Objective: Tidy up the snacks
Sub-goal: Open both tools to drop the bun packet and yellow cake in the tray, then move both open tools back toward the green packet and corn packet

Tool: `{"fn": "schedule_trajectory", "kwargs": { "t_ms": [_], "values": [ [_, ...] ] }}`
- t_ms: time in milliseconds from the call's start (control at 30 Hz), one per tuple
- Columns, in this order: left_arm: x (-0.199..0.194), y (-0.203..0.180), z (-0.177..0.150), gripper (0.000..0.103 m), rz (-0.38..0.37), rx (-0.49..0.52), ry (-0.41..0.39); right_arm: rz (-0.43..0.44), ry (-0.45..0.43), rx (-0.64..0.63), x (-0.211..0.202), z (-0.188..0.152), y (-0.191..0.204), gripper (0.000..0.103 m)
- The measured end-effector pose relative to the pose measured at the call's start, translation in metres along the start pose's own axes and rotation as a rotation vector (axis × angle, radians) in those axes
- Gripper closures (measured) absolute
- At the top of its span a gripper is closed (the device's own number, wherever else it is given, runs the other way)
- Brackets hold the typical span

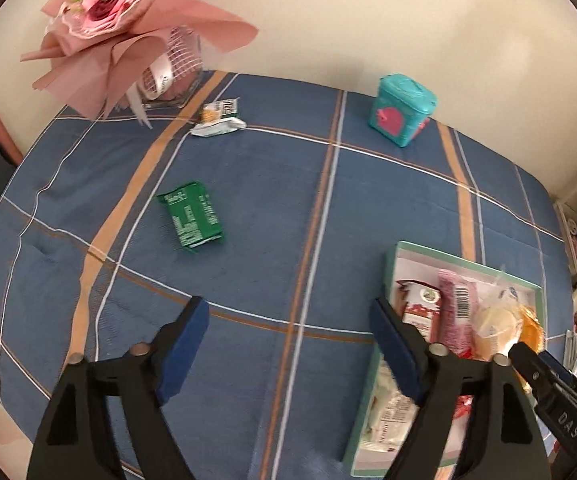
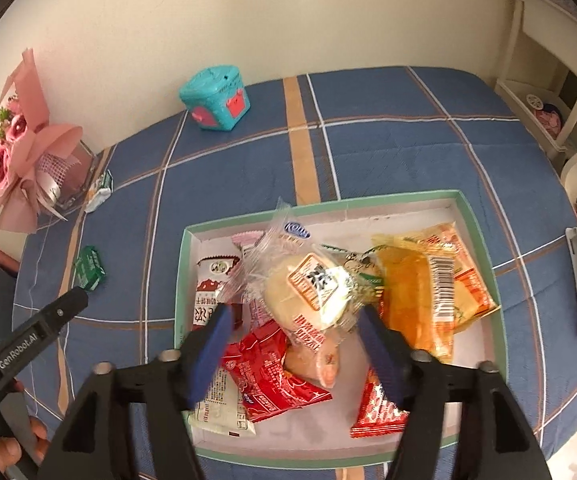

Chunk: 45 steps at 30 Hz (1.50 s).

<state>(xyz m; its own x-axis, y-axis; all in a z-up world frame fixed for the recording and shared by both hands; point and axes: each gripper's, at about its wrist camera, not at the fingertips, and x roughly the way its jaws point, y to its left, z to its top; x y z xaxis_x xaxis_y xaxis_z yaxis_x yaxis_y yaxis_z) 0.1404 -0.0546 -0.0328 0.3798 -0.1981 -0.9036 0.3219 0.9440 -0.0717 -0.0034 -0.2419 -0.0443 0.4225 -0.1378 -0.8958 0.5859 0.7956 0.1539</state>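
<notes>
A white tray with a green rim (image 2: 182,268) holds several wrapped snacks, among them a round pale pastry in clear wrap (image 2: 312,292), an orange pack (image 2: 420,280) and a red pack (image 2: 272,384). My right gripper (image 2: 296,314) hovers open over the tray, its blue pads on either side of the pastry and apart from it. My left gripper (image 1: 288,312) stands open over bare blue cloth, left of the tray (image 1: 392,264). A green snack pack (image 1: 192,216) lies on the cloth beyond the left gripper. Farther back, by the bouquet, rests a white and green pack (image 1: 218,120).
A blue plaid cloth (image 1: 388,200) covers the table. A teal box (image 1: 402,110) stands at the back by the wall. A pink paper bouquet (image 1: 128,20) in a glass vase fills the back left corner. A cream shelf (image 2: 548,80) and clutter edge the right side.
</notes>
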Motion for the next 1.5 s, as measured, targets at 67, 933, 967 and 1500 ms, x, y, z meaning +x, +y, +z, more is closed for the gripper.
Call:
{"fn": "schedule_trajectory", "kwargs": {
  "t_ms": [67, 933, 967, 1500],
  "values": [
    [0.003, 0.004, 0.0, 0.008, 0.013, -0.004, -0.004, -0.002, 0.008, -0.006, 0.005, -0.001, 0.003, 0.018],
    [0.029, 0.056, 0.008, 0.003, 0.066, -0.063, 0.041, 0.052, -0.086, -0.109, 0.007, -0.002, 0.066, 0.0],
    [0.029, 0.06, 0.009, 0.003, 0.069, -0.07, 0.044, 0.055, -0.09, -0.129, 0.007, -0.003, 0.074, 0.0],
    [0.044, 0.153, 0.003, 0.003, 0.12, -0.244, 0.086, 0.108, -0.019, -0.272, 0.041, -0.03, 0.156, 0.0]
  ]
}}
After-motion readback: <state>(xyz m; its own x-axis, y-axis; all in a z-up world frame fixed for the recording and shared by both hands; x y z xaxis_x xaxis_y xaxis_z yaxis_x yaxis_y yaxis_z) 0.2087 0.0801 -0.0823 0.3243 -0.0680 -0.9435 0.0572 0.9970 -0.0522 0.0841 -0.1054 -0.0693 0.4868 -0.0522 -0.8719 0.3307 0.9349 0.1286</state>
